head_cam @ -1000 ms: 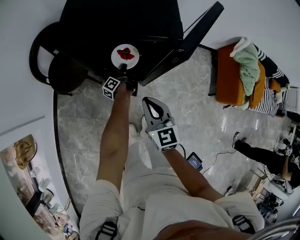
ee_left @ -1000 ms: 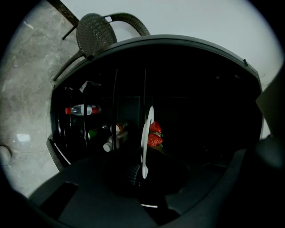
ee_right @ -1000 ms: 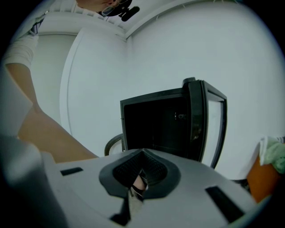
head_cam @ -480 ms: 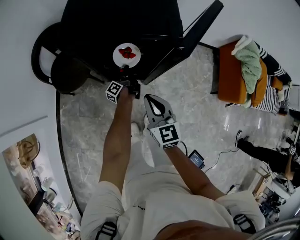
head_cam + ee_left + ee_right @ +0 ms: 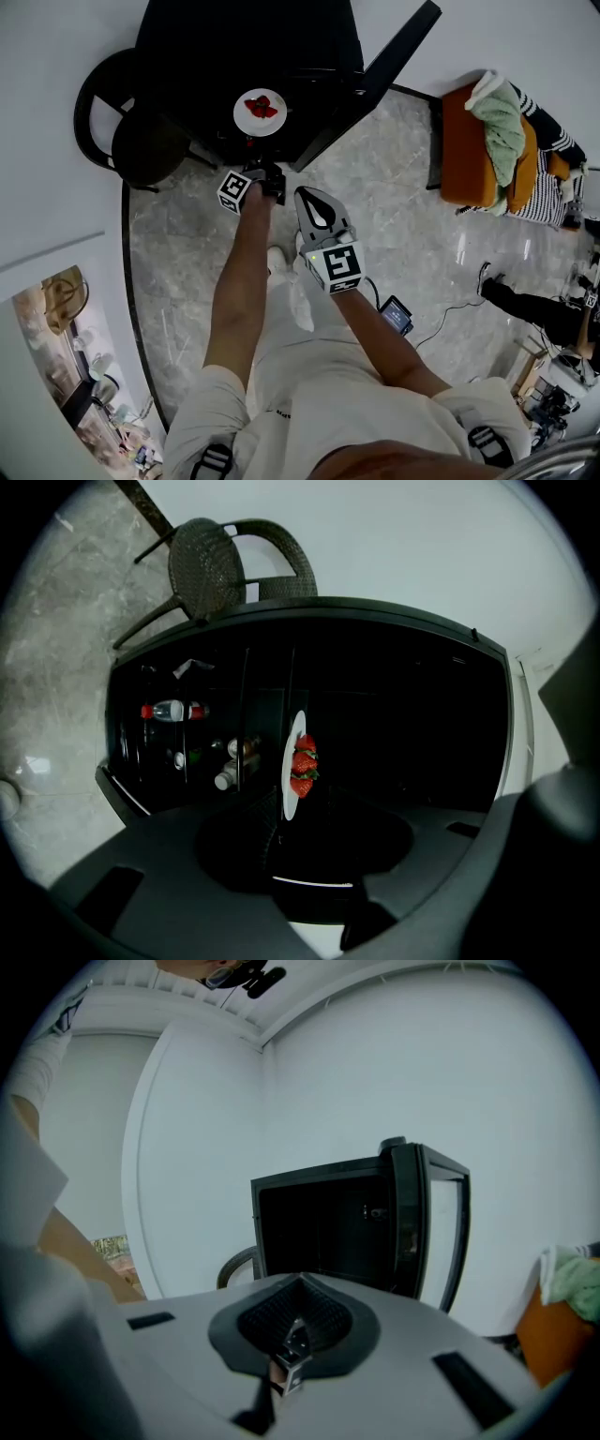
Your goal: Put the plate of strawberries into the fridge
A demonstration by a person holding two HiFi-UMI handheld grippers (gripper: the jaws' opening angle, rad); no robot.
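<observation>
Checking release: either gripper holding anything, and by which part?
Nothing held. Left gripper has just opened, clear of the plate in the fridge; right gripper shut, empty.

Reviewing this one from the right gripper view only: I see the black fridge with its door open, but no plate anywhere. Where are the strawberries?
Observer: The plate of strawberries sits flat on a shelf inside the fridge; the head view shows it.
Operator: Is the left gripper holding it?
Observer: No. The left gripper is apart from the plate. Its jaws have just been opening, and nothing is between them.
Operator: Anything else in there?
Observer: Bottles sit lower down, below the plate's level, as the left gripper view shows.
</observation>
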